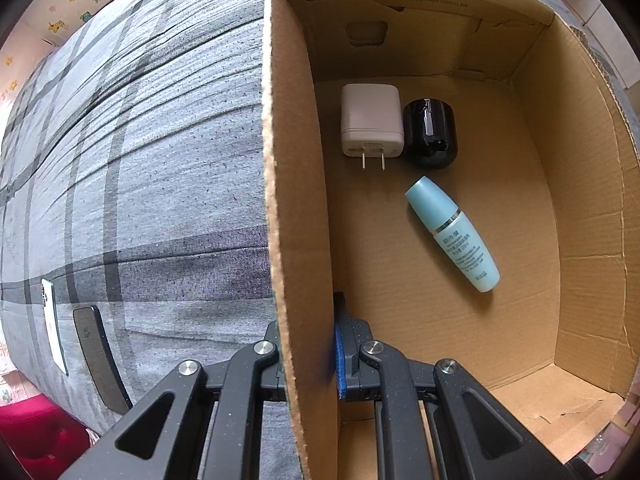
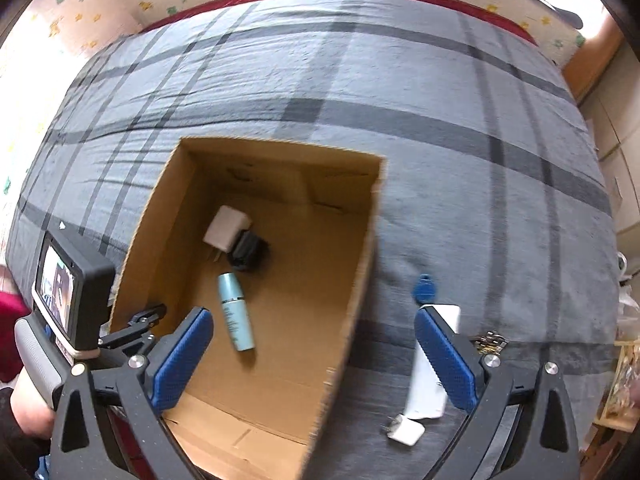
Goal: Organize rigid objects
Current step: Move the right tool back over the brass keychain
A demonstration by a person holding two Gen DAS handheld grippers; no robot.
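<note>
An open cardboard box stands on a grey plaid bed cover. My left gripper is shut on the box's left wall, one finger outside and the blue pad inside. On the box floor lie a white charger plug, a black round jar touching it, and a teal bottle on its side. In the right wrist view my right gripper hangs open and empty above the box, near its right wall. The plug, jar and bottle show below it.
On the cover right of the box lie a blue key fob, a white flat pack, a small white adapter and a metal chain. Left of the box lie a white slab and a dark slab.
</note>
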